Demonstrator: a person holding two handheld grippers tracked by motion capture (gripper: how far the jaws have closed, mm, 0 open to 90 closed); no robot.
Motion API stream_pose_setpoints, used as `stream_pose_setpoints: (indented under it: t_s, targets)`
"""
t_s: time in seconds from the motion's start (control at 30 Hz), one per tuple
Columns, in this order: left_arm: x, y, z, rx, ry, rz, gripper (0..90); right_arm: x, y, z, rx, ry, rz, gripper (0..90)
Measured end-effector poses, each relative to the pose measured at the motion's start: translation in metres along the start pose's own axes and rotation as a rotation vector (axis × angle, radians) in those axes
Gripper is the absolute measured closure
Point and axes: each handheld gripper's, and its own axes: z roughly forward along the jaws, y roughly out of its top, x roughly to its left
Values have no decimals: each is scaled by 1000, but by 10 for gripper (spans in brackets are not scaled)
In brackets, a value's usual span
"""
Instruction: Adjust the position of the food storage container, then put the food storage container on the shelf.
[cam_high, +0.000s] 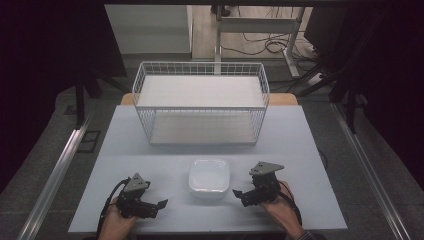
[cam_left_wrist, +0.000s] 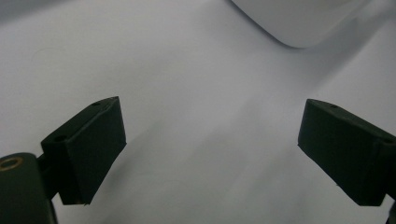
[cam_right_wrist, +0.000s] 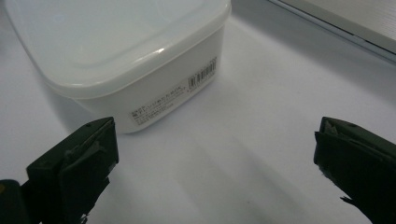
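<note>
Grey table (cam_high: 300, 150), wire basket (cam_high: 200, 102) at back. White lidded box (cam_high: 209, 176) sits front-centre between both grippers. Right gripper (cam_high: 239, 194) nearer, jaws wide apart, empty, box just ahead-left. Left gripper (cam_high: 161, 205) jaws apart too, empty.

A white wire basket (cam_high: 200, 102) with two flat white shelves stands at the far side of the pale grey table (cam_high: 300, 150). Behind the table, a metal frame (cam_high: 257, 25) stands on the floor, with dark cables (cam_high: 265, 47) beside it.
</note>
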Motion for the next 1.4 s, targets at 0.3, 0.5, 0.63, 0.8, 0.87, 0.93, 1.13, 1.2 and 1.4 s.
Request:
stream_pose_setpoints:
  t_s: [0.3,0.5,0.63,0.8,0.87,0.93,1.13,1.2,1.4]
  targets:
    - [-1,2,-2,-31,-21,-15,71,-3,2,-3,-9,0,24,0]
    - [-2,8,-2,-50,-36,0,72,-1,7,-5,-28,6,22,0]
    - [-4,17,1,-53,-53,-4,61,2,11,-6,-37,25,18,0]
    - [-4,29,1,-78,-97,-18,47,3,16,-5,-41,46,23,0]
    - [-3,37,0,-101,-127,-16,47,4,19,-5,-51,50,32,0]
    - [-5,48,1,-126,-146,-16,58,7,25,-5,-62,38,27,0]
    - [-14,73,19,-97,-171,35,93,13,34,-1,-74,10,30,0]
    - [-16,77,23,-89,-174,45,97,14,35,-1,-82,7,39,0]
    - [-21,97,39,-70,-188,57,107,16,45,3,-71,31,67,40]
